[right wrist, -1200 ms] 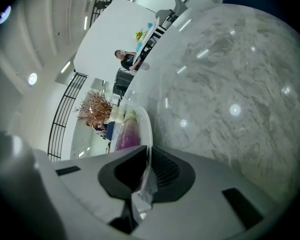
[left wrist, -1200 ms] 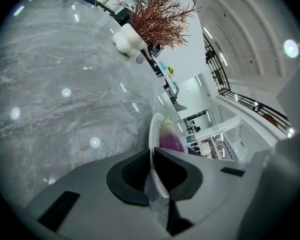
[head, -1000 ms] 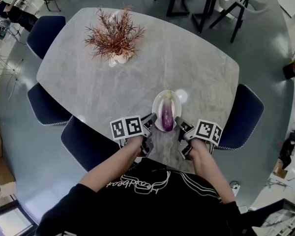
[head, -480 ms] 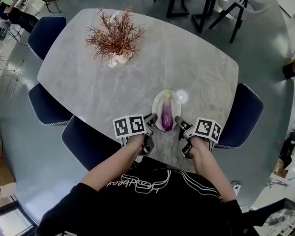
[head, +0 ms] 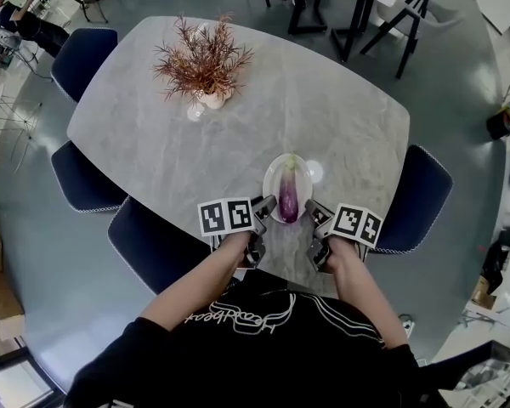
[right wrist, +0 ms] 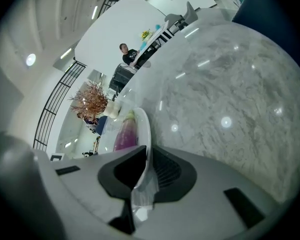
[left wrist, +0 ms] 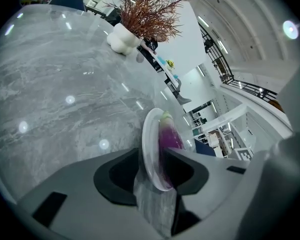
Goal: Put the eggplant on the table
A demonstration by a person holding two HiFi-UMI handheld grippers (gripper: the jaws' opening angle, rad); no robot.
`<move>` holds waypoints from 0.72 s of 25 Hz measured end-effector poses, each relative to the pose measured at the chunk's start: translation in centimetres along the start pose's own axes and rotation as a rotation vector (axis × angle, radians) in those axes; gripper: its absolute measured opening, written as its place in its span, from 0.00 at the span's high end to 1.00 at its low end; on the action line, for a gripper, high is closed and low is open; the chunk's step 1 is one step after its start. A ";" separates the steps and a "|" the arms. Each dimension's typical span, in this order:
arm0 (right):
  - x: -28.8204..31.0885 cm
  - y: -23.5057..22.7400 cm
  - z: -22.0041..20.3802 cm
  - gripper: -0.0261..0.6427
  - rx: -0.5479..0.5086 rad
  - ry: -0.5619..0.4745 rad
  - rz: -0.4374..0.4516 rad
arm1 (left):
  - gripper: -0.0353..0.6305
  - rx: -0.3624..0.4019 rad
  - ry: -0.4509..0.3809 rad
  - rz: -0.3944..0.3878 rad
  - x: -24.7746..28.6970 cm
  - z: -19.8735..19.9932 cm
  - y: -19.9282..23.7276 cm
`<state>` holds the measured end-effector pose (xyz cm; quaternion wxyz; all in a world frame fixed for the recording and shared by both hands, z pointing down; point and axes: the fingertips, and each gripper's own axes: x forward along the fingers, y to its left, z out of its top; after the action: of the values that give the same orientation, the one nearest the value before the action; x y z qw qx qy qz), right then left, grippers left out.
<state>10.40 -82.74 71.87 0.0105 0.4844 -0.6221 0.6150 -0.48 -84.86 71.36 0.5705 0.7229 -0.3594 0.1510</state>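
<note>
- Pinching the plate [head: 273,174] at its 4 o'clock rim, our right gripper [head: 313,212] held narrow.
- Our left gripper [head: 263,205] had just been opening, with the 8 o'clock rim between its jaws.
- We saw the eggplant [head: 288,199] on the plate.

The eggplant [head: 288,198] lies lengthwise in a plate [head: 270,184] that rests on the tabletop [head: 340,117], close to its near edge and right of centre. A potted plant [head: 202,59] stands well apart from the plate, on the far left part of the tabletop. The far chair [head: 83,58], middle chair [head: 87,178] and near chair [head: 153,246] line its left side. The right chair [head: 418,198] stands opposite.
</note>
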 end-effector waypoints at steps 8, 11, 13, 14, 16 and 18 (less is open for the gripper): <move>-4.4 3.1 1.0 0.93 -0.117 -0.111 0.088 | 0.75 0.128 -0.084 -0.003 -3.8 0.8 -1.6; -6.5 5.7 0.6 0.93 -0.209 -0.133 0.183 | 0.75 0.199 -0.113 -0.060 -5.6 0.6 -3.8; -8.3 7.1 0.3 0.93 -0.280 -0.164 0.226 | 0.76 0.260 -0.121 -0.099 -7.0 0.0 -5.5; -9.3 7.8 0.2 0.93 -0.321 -0.186 0.241 | 0.76 0.299 -0.122 -0.119 -7.8 -0.4 -6.5; -11.5 9.0 -0.2 0.93 -0.416 -0.222 0.259 | 0.80 0.392 -0.130 -0.147 -9.6 -1.1 -8.5; -13.6 10.2 -0.9 0.93 -0.521 -0.232 0.268 | 0.87 0.488 -0.151 -0.176 -11.5 -1.9 -10.6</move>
<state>10.84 -76.29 56.11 -0.0179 0.4463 -0.8140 0.3714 -0.77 -78.10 57.08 0.3618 0.8767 -0.2897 0.1285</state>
